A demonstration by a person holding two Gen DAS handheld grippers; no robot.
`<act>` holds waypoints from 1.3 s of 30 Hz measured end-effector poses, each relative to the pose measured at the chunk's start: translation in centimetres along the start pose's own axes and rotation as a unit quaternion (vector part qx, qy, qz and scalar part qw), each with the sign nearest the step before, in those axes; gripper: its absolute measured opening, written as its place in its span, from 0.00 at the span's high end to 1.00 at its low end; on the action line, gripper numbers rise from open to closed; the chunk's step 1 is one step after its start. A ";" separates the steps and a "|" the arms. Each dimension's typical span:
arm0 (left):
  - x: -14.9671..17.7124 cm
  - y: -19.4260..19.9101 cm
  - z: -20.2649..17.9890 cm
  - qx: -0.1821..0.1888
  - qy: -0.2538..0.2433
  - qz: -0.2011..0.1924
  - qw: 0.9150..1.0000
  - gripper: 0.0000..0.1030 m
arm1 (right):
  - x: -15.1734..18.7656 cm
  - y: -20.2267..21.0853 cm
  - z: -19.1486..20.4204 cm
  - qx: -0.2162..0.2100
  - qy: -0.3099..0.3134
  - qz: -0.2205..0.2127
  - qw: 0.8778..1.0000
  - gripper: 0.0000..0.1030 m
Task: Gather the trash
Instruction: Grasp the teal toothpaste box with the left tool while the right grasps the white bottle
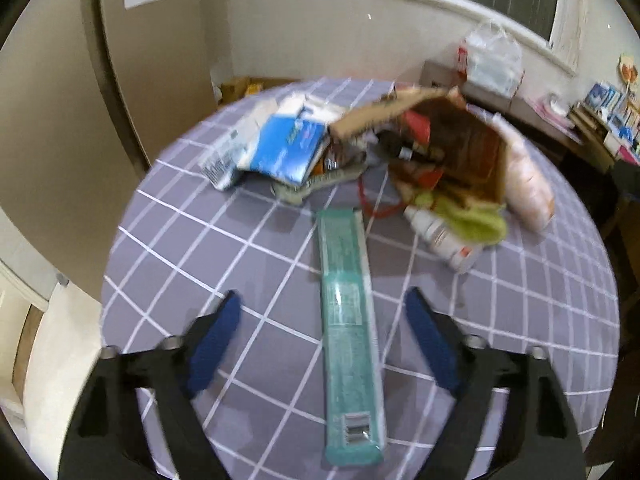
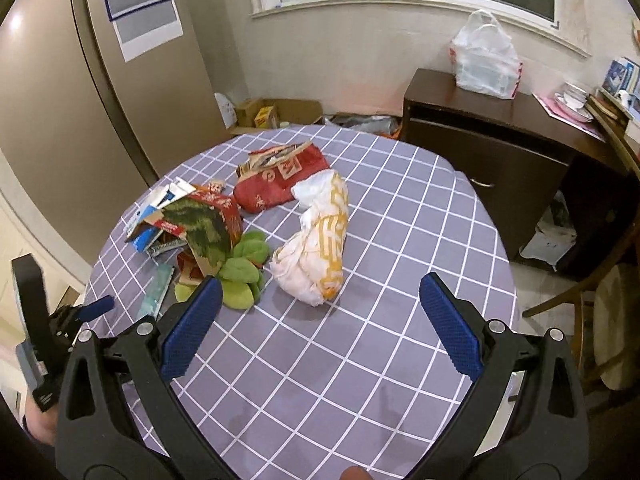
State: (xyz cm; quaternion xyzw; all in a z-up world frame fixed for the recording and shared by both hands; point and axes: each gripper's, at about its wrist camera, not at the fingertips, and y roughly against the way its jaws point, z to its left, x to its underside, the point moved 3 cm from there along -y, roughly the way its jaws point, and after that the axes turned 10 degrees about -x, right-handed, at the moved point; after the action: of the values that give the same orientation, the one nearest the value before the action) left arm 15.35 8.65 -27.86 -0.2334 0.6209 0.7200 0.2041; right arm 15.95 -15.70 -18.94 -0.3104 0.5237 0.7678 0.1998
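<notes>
A pile of trash lies on the round table with the purple checked cloth [image 1: 248,280] [image 2: 392,320]. A long teal carton [image 1: 350,320] lies flat on the cloth, between the open fingers of my left gripper [image 1: 324,304]; it also shows in the right wrist view [image 2: 156,288]. Behind it are a torn brown and red cardboard box [image 1: 452,136] [image 2: 200,224], a blue packet [image 1: 286,148], a green cloth [image 1: 472,220] [image 2: 240,272], a white bottle [image 1: 440,236] and a crumpled white and yellow bag [image 2: 316,240] [image 1: 528,184]. My right gripper [image 2: 320,312] is open and empty above the cloth, just in front of the bag.
A red bag [image 2: 276,180] lies behind the white and yellow one. A dark wooden cabinet [image 2: 488,140] with a white plastic bag [image 2: 484,56] stands at the back right. A chair [image 2: 592,300] is at the right. Cardboard boxes [image 2: 272,114] sit on the floor behind the table.
</notes>
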 end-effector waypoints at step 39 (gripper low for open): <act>1.4 5.0 -1.7 0.056 -0.020 -0.019 0.998 0.75 | 5.4 -5.0 3.5 -0.160 0.041 0.090 0.982 0.76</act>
State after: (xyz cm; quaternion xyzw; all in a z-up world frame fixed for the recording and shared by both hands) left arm 11.42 6.22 -24.86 -0.2193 0.6512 0.6848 0.2427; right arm 14.21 -10.70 -25.17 -0.3208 0.4278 0.8432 0.0559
